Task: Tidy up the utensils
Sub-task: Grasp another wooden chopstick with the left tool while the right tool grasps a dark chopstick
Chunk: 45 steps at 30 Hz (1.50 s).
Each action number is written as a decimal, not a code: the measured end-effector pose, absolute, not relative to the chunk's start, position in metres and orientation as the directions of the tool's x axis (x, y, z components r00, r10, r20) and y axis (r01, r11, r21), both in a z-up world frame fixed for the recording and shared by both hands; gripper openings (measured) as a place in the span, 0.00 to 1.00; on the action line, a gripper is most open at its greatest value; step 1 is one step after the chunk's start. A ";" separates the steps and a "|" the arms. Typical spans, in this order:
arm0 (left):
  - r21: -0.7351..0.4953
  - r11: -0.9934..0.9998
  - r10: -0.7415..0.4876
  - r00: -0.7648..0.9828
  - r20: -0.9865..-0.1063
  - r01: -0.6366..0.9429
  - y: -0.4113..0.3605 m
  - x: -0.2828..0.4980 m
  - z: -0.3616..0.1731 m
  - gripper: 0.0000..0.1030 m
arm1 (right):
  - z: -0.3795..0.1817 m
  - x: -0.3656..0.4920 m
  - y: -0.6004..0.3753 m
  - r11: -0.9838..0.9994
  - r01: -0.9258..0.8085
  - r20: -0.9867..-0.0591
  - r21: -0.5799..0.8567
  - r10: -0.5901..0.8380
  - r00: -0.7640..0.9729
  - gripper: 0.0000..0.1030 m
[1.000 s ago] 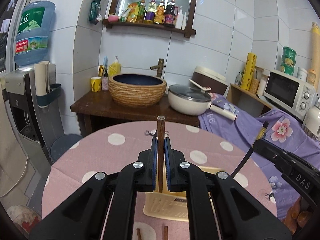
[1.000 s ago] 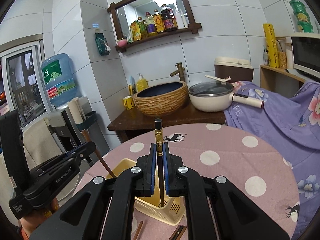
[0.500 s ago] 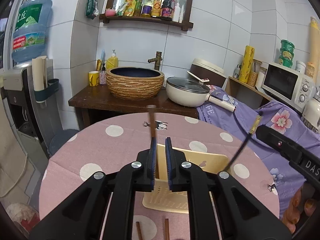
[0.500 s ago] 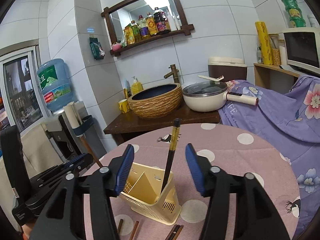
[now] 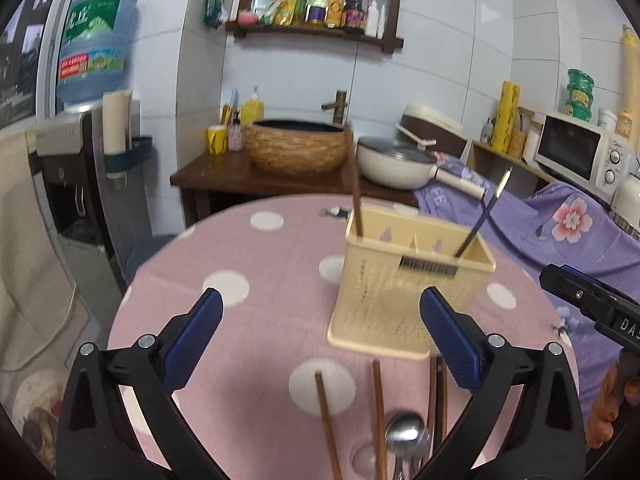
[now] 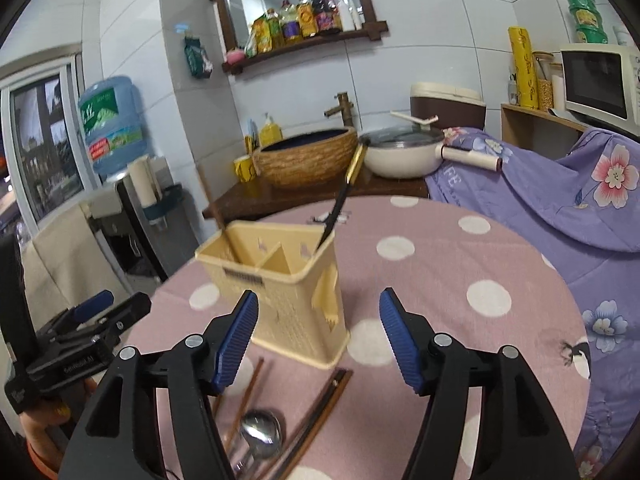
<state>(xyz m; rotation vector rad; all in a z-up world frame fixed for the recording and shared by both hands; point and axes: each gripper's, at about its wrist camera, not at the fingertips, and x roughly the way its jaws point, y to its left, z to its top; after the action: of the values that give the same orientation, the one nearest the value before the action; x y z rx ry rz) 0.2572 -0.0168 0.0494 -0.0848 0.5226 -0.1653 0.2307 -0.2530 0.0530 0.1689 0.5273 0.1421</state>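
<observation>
The cream plastic two-compartment utensil caddy (image 5: 412,280) stands mid-worktop, one chopstick in each compartment. Both tools, left (image 5: 320,336) and right (image 6: 318,336), are opening, nothing between them. Next: collect the loose brown wooden chopsticks (image 5: 328,424) and steel spoon (image 5: 406,436) at the near edge.

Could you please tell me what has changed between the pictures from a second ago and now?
Both grippers let go. The left gripper released the brown chopstick, the right gripper the black chopstick; each now leans in its own compartment of the cream holder. Both sets of jaws are opening with nothing between them. The holder, spoon and loose chopsticks stayed on the table.
</observation>
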 end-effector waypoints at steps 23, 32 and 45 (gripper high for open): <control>-0.082 0.990 -0.141 0.705 -0.695 0.117 -0.017 0.221 -0.054 0.86 | -0.069 0.228 -0.214 0.991 -0.068 -0.785 0.118 0.135 0.605 0.38; -0.081 0.990 -0.141 0.695 -0.705 0.119 -0.018 0.229 -0.060 0.82 | -0.072 0.241 -0.215 0.993 -0.044 -0.802 0.114 0.118 0.585 0.32; -0.054 0.986 -0.152 0.699 -0.699 0.160 -0.033 0.234 -0.052 0.80 | -0.071 0.287 -0.223 0.991 0.014 -0.829 0.132 0.102 0.549 0.20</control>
<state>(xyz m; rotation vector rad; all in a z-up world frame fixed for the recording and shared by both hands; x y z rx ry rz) 0.2340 -0.0330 -0.0524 0.0116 0.7776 -0.1738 0.2873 -0.2226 -0.0706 0.1281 0.9888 0.0521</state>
